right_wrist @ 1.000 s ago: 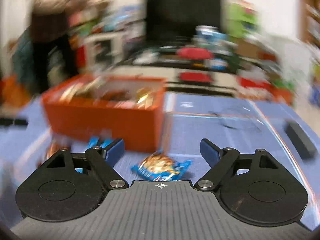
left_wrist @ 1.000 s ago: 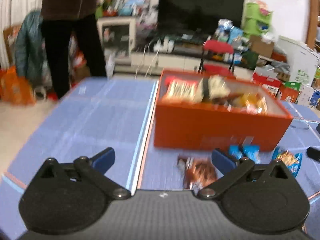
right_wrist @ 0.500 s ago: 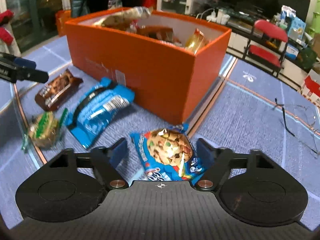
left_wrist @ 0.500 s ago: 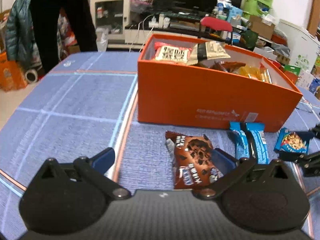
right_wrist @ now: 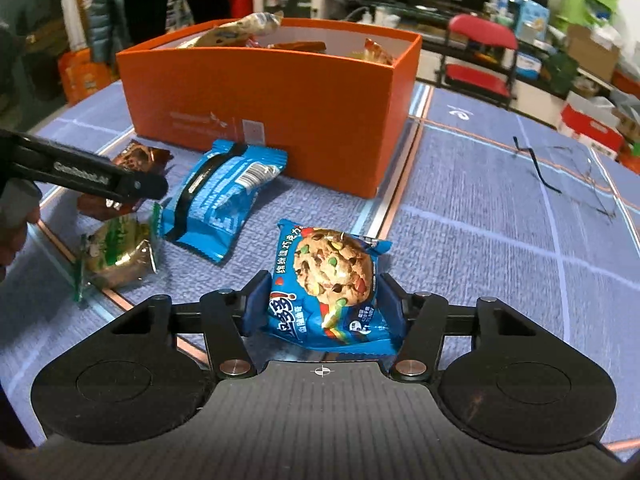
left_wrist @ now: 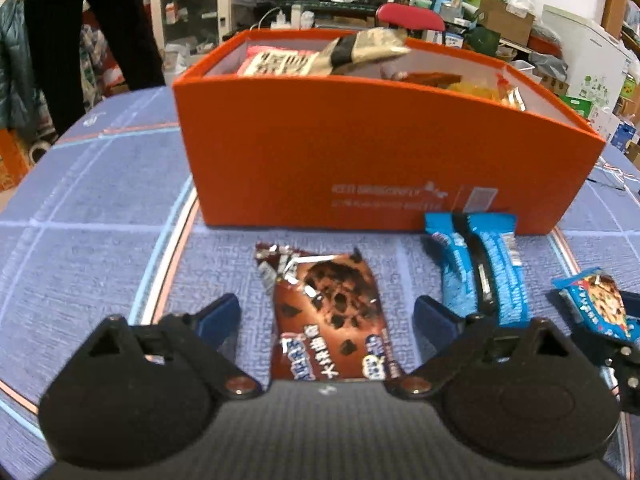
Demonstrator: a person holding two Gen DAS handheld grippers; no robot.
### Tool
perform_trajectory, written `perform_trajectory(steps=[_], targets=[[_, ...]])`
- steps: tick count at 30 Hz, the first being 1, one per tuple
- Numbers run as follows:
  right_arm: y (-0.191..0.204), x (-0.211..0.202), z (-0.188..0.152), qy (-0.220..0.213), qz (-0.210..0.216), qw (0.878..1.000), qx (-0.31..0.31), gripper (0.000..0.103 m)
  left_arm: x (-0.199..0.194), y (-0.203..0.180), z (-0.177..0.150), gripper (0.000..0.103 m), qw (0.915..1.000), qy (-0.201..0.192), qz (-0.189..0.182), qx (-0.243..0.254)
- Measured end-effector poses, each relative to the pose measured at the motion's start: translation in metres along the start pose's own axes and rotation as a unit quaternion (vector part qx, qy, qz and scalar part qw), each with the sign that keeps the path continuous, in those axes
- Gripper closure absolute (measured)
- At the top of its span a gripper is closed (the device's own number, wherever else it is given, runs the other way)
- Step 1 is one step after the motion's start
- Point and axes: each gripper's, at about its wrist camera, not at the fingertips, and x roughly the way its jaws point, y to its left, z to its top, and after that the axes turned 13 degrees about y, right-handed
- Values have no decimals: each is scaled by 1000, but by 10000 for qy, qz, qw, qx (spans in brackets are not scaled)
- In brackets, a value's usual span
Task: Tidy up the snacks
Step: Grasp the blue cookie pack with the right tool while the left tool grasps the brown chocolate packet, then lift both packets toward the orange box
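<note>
A brown chocolate-cookie packet lies flat on the blue cloth in front of the orange box. My left gripper straddles it, its jaws closing with a gap still showing on each side. To the right, a blue chip-cookie packet sits between the fingers of my right gripper. Those jaws are closing and both pads touch the packet's sides. A long blue packet lies against the box wall. A green-and-gold packet rests near the left gripper's finger.
The box holds several snack packets. Folded glasses lie on the cloth to the right. A person's legs stand beyond the table's far left edge. A red chair and household clutter fill the background.
Both grippers sank toward the table. The right jaws narrowed onto the blue chip-cookie packet. The left gripper came forward over the brown packet and its jaws narrowed a little.
</note>
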Motion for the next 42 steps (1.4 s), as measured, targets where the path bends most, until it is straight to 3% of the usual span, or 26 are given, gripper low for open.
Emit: perform_trajectory(steps=[6, 9, 11, 13, 16, 32, 42], targets=[[3, -1, -2, 99, -109, 9990, 433, 49, 0, 1, -2, 12, 9999, 11, 126, 47], [7, -2, -2, 137, -171, 9986, 486, 56, 0, -2, -1, 15, 9999, 8, 118, 89], [11, -4, -1, 165, -237, 9981, 537, 60, -4, -3, 0, 34, 9998, -24, 83, 172], [15, -5, -2, 166, -274, 9979, 568, 64, -7, -6, 1, 45, 9998, -6, 60, 201], [20, -10, -3, 175, -263, 9977, 603, 65, -9, -1, 1, 49, 9998, 33, -40, 176], [26, -14, -3, -5, -261, 9988, 404, 65, -30, 29, -13, 52, 9992, -82, -345, 171], [48, -36, 1, -545, -787, 9953, -174, 66, -61, 15, -11, 52, 9974, -484, -396, 350]])
